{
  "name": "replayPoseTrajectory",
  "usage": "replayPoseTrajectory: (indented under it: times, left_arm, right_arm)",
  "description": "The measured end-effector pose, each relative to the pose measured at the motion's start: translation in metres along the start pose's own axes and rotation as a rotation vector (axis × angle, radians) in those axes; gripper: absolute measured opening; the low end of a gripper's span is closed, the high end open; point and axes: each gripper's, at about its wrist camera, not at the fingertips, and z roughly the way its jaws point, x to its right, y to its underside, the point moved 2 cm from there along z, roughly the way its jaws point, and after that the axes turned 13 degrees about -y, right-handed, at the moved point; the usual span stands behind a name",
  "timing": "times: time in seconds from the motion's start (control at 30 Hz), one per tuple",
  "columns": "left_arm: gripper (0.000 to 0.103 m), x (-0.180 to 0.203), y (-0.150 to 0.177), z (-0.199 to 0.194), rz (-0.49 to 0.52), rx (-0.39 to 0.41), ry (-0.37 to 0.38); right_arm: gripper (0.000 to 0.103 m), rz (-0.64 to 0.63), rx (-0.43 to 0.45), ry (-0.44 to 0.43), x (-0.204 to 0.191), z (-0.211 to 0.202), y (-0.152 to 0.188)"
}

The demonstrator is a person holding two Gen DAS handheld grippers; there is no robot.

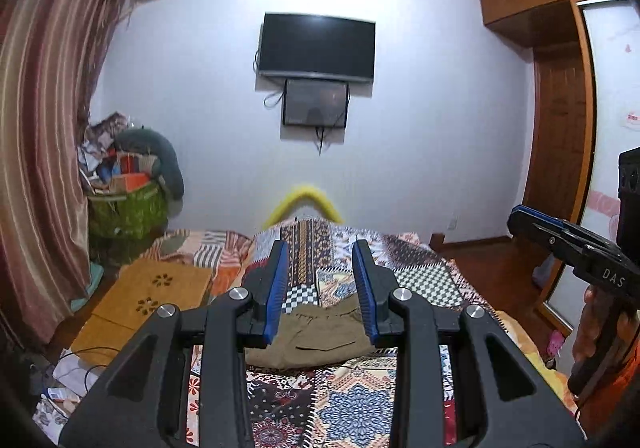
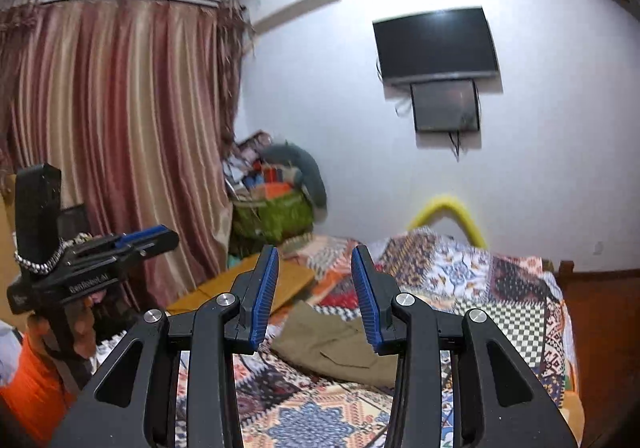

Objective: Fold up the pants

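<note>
The khaki pants (image 1: 320,336) are lying on the patchwork bed (image 1: 420,276) as a compact bundle, pocket flap showing, so the folding is looking finished or nearly so. The left gripper (image 1: 322,248) and right gripper (image 2: 316,252) are hovering above them, jaws partly apart and holding nothing.

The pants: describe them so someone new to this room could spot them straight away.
Start at the bed under the wall-mounted TV, covered by a busy patchwork quilt. The pants lie in a compact bundle on that quilt, seen between the blue pads of both open tongs. They are the only plain thing there: solid olive-khaki with a pocket flap, against the multicoloured patterns around them.
</note>
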Motion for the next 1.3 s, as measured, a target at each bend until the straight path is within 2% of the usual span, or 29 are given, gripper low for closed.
replayPoseTrajectory:
  times: [0.03,0.1,0.17,0.23,0.3,0.37,0.43,0.47,0.63,0.7,0.83,1.3]
  left_arm:
    - [0.039,0.002,0.001,-0.006,-0.001,0.009,0.004]
    - [0.055,0.005,0.004,-0.019,-0.015,0.029,0.008]
    - [0.058,0.008,0.007,-0.027,-0.013,0.046,0.008]
    - [0.066,0.011,0.009,-0.033,-0.003,0.051,0.0]
    - [0.081,0.015,0.01,-0.036,-0.003,0.062,-0.012]
    - [0.085,0.016,0.012,-0.04,0.001,0.071,-0.021]
    - [0.093,0.018,0.013,-0.043,0.002,0.078,-0.028]
    - [0.099,0.018,0.014,-0.043,-0.001,0.079,-0.03]
    - [0.102,0.017,0.019,-0.045,-0.01,0.084,-0.035]
    - [0.102,0.017,0.019,-0.044,-0.005,0.082,-0.039]
    - [0.102,0.018,0.02,-0.042,0.0,0.08,-0.039]
    - [0.102,0.02,0.025,-0.039,0.002,0.072,-0.035]
  right_arm:
    - [0.034,-0.007,0.012,0.003,-0.005,-0.003,0.0]
    - [0.034,-0.017,0.024,0.013,-0.01,-0.008,0.001]
    - [0.037,-0.018,0.036,0.022,-0.014,-0.011,0.004]
    - [0.053,-0.01,0.05,0.028,-0.017,-0.015,0.006]
    - [0.059,-0.007,0.059,0.038,-0.02,-0.018,0.007]
    - [0.063,-0.003,0.054,0.05,-0.02,-0.017,0.008]
    - [0.075,0.002,0.053,0.059,-0.021,-0.019,0.008]
    - [0.075,0.003,0.054,0.063,-0.021,-0.019,0.009]
    - [0.097,0.002,0.073,0.105,-0.022,-0.024,0.01]
    - [0.1,0.003,0.077,0.111,-0.022,-0.025,0.009]
    - [0.102,0.004,0.078,0.12,-0.023,-0.028,0.008]
    - [0.102,-0.005,0.058,0.122,-0.026,-0.029,0.013]
